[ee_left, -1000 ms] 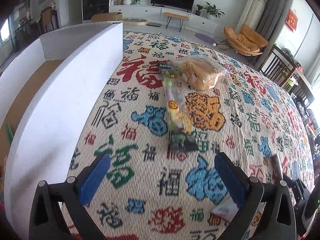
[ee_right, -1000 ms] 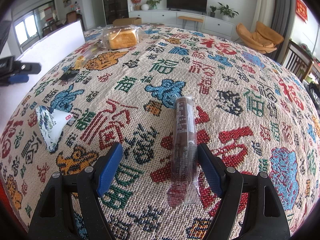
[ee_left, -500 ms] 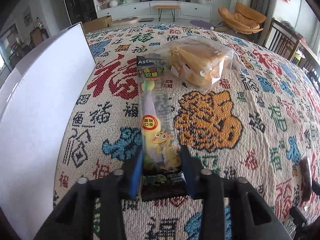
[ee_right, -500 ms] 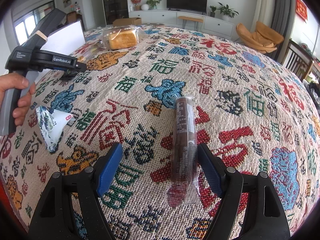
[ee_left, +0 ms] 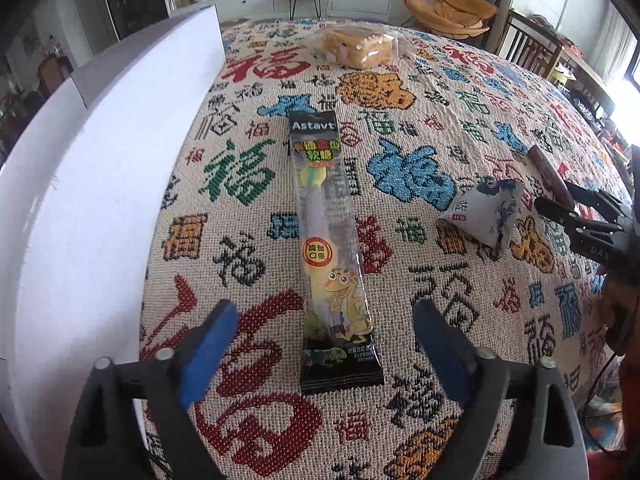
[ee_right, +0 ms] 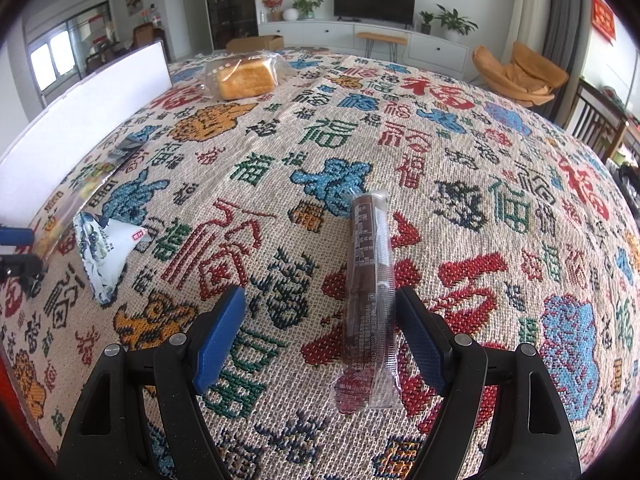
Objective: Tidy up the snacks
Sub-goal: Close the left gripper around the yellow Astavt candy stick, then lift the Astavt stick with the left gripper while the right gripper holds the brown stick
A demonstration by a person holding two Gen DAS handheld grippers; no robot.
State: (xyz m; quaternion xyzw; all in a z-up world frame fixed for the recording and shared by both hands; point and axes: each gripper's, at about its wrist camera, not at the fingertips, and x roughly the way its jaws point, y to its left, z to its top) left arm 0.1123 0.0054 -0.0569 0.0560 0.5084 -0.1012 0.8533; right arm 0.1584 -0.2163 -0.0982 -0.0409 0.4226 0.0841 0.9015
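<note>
The left tongs (ee_left: 324,344) stand apart around the near end of the gummy candy pack (ee_left: 330,248), holding nothing. The right tongs (ee_right: 320,328) are likewise apart, the brown snack bar (ee_right: 370,280) lying just beside the right finger. A triangular packet (ee_right: 106,246) and bagged bread (ee_right: 244,76) also lie loose on the surface (ee_right: 500,208); the white box (ee_left: 88,184) stands alongside, so the sorting looks barely begun
</note>
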